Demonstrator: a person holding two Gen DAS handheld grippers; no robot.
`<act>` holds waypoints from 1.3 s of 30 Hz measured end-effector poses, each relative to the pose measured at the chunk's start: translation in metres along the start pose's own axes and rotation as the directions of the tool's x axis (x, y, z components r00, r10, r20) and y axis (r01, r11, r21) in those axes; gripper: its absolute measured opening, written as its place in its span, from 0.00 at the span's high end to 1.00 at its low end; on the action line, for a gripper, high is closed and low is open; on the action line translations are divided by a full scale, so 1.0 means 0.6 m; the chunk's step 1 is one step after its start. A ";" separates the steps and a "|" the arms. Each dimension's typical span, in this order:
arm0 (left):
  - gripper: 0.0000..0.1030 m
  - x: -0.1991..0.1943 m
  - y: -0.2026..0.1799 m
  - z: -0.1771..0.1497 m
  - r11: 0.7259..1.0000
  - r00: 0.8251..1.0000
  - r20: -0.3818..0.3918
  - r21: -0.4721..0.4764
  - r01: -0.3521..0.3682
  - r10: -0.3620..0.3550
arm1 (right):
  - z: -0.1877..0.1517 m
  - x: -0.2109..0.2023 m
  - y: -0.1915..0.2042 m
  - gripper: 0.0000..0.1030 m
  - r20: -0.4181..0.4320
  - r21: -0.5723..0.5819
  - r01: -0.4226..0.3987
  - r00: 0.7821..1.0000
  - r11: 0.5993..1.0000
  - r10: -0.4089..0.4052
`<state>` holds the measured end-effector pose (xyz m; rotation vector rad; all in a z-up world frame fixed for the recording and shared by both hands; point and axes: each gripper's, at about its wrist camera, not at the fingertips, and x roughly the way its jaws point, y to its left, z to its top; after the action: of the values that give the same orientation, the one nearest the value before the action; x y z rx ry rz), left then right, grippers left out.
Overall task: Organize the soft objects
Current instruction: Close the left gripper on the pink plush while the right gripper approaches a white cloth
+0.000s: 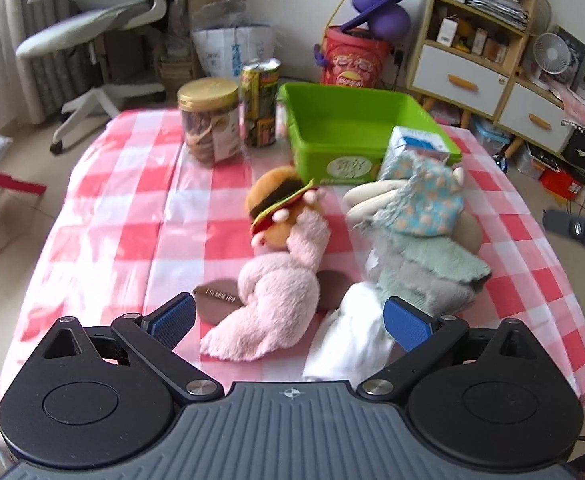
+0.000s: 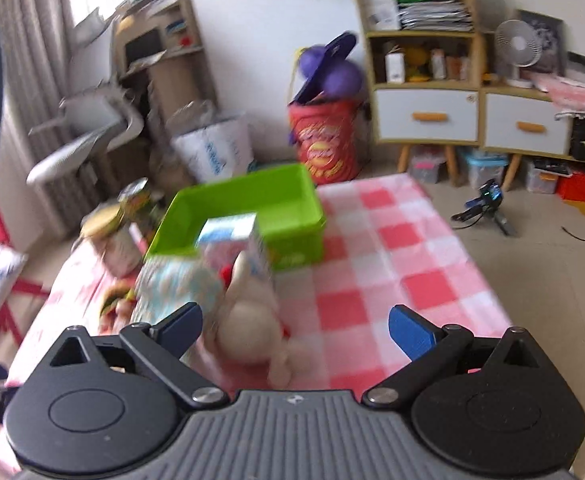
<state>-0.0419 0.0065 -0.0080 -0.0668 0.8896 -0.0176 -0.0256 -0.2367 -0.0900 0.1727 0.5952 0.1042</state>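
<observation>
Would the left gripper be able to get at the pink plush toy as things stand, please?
Probably yes. The left gripper is open, and the pink plush toy lies between its fingers on the checked tablecloth, nothing covering it. The grey dressed doll sits close beside.

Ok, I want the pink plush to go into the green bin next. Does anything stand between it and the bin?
Nothing stands directly between them. The pink plush holds its burger toy right at the green bin near wall. The blue-and-white carton stands at that wall further right, behind the patterned plush. The left gripper is open just before the plush.
</observation>
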 end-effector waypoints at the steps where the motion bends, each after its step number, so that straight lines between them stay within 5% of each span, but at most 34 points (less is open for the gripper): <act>1: 0.07 0.003 0.004 -0.003 1.000 1.000 -0.002 -0.003 -0.004 0.004 | -0.008 0.000 0.006 0.25 -0.008 -0.019 -0.005 1.000 1.000 0.005; 12: 0.07 0.043 0.039 0.009 0.997 0.998 -0.059 -0.073 -0.028 0.024 | -0.106 0.011 0.060 0.25 -0.156 -0.193 -0.190 0.975 0.963 0.161; 19: 0.08 0.064 0.047 0.010 0.997 1.000 -0.023 -0.074 0.002 -0.004 | -0.150 0.025 0.088 0.25 -0.216 -0.282 -0.251 0.957 0.926 0.194; 22: 0.10 0.073 0.055 0.010 0.993 0.997 -0.056 -0.107 0.044 -0.050 | -0.164 0.035 0.102 0.25 -0.235 -0.327 -0.252 0.955 0.911 0.180; 27: 0.10 0.083 0.054 0.024 0.999 0.997 -0.073 -0.046 0.023 -0.026 | -0.177 0.053 0.125 0.25 -0.249 -0.378 -0.251 0.954 0.891 0.163; 39: 0.10 0.140 0.038 0.026 0.994 0.984 -0.145 0.010 0.110 -0.107 | -0.177 0.082 0.136 0.30 -0.253 -0.356 -0.247 0.954 0.901 0.161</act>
<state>0.0228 0.0265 -0.0647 -0.0978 1.0293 -0.1339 -0.0491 -0.1354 -0.1880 -0.1627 0.7630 0.4475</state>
